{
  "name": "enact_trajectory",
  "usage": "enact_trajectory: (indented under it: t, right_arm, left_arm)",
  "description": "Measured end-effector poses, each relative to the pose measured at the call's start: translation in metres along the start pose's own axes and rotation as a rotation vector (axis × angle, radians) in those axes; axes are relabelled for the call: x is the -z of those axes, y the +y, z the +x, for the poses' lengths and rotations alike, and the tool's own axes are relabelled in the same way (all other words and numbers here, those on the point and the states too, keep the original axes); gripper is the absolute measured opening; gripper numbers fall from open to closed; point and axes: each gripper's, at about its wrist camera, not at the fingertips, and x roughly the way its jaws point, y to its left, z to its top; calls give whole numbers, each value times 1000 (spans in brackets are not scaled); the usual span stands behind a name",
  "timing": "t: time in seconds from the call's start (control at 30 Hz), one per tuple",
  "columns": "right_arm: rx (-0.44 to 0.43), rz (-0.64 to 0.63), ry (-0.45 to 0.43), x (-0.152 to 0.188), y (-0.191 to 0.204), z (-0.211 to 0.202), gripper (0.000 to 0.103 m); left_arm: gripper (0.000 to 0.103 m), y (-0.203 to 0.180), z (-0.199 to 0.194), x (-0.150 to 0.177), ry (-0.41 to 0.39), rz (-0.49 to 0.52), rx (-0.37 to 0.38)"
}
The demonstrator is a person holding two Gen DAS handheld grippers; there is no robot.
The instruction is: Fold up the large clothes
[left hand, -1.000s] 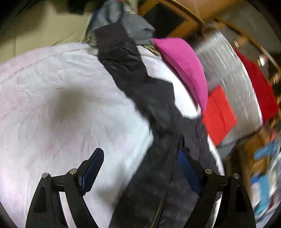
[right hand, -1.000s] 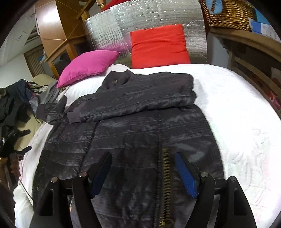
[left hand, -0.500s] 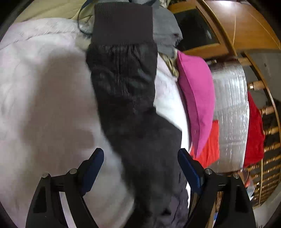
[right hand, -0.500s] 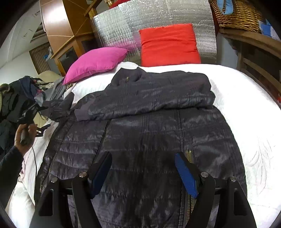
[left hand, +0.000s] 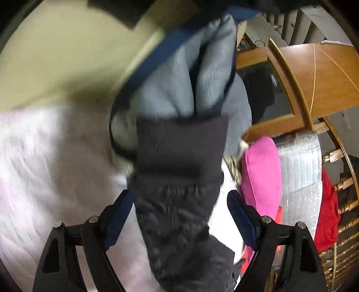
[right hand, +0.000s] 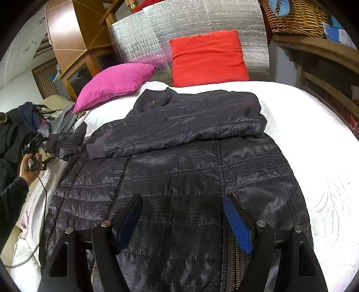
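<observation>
A dark quilted jacket (right hand: pixel 184 170) lies spread on the white bed (right hand: pixel 314 125), front up, with one sleeve folded across its chest. Its other sleeve (left hand: pixel 177 202) runs off the bed's left side and ends in a ribbed cuff (left hand: pixel 179 146). My left gripper (left hand: pixel 178 215) is open, its fingers on either side of this sleeve just below the cuff; it also shows in the right wrist view (right hand: pixel 36 143), held in a hand. My right gripper (right hand: pixel 182 220) is open and empty above the jacket's lower front, near the zipper (right hand: pixel 233 265).
A pink pillow (right hand: pixel 114 83) and a red pillow (right hand: pixel 208 60) lie at the head of the bed against a silver foil panel (right hand: pixel 179 29). A pile of grey and dark clothes (left hand: pixel 188 74) sits beyond the cuff. A wooden cabinet (left hand: pixel 303 85) and a wicker basket (right hand: pixel 296 15) stand nearby.
My left gripper has moved along the loose sleeve toward its cuff, which now lies just beyond the open fingers. My right gripper has moved slightly forward over the jacket's front.
</observation>
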Motion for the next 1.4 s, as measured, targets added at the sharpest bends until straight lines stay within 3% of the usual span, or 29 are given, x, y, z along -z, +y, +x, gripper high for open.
enact_trajectory:
  t: [0.27,0.33,0.4,0.43,0.5,0.53,0.77,0.97,1.1,1.27,1.4]
  right_arm:
    - [19,4,8,2,-2,1,78]
    - [22,1,6,3,-1,0,78]
    - [25,-2,3,3,-1,-2,78]
    - [26,-1,3,3,-1,-3,78]
    - [30,2,2,3,-2,-4,78]
    - [32,4,1,3,-2,-4,78]
    - [14,35,-17,6,-8,-13,78]
    - [-24,61,-62,5,-14,-32,78]
    - [-47,90,-90,6,-23,-47,78]
    - [-64,130,-122,6,-41,-70,78]
    - [-69,177,-140,9,-59,-85,78]
  left_arm:
    - [81,-6,4,-32,-29,50,-54]
    - [60,-8,10,-37,-8,66,-71]
    - [49,-10,10,-37,-7,104,-92]
    - [37,-12,11,-37,-2,126,-101]
    - [21,-21,18,-36,3,171,-111]
    - [17,-25,19,-32,3,186,-113]
    - [15,-75,-22,-2,-17,387,-85]
    - [15,-159,-86,61,-56,619,-5]
    - [15,-209,-117,117,-44,693,64]
    - [15,-261,-127,189,-15,784,122]
    - [15,-286,-123,239,31,802,152]
